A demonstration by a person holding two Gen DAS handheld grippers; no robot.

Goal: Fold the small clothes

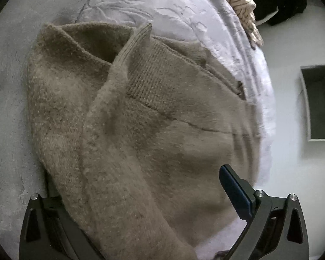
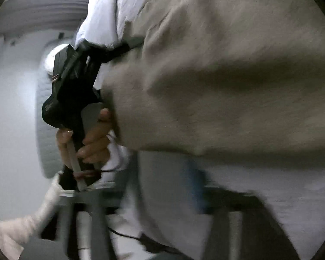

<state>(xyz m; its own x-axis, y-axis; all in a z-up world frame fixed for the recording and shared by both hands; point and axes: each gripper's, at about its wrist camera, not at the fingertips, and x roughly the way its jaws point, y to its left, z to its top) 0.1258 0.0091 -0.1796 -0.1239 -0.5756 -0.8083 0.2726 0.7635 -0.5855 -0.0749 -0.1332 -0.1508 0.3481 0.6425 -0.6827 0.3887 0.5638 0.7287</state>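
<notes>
A fuzzy brown knit sweater (image 1: 140,119) lies rumpled on the pale bed cover (image 1: 184,10), its ribbed hem turned up. My left gripper (image 1: 138,177) hovers low over it with jaws wide apart. The blue-padded fingertip (image 1: 231,186) shows, while a fold of sweater drapes over the other finger; neither pad presses the cloth. In the blurred right wrist view the sweater (image 2: 227,75) fills the upper right. My right gripper (image 2: 162,179) stands open below it, nothing between its fingers. A hand (image 2: 95,138) holds the left tool's black body (image 2: 71,82) beside the sweater's edge.
A striped cloth (image 1: 244,10) and a dark garment (image 1: 286,6) lie past the bed's far edge. A grey open box (image 1: 318,104) stands on the floor to the right. A pale sleeve (image 2: 15,234) and cable (image 2: 123,236) cross the lower left.
</notes>
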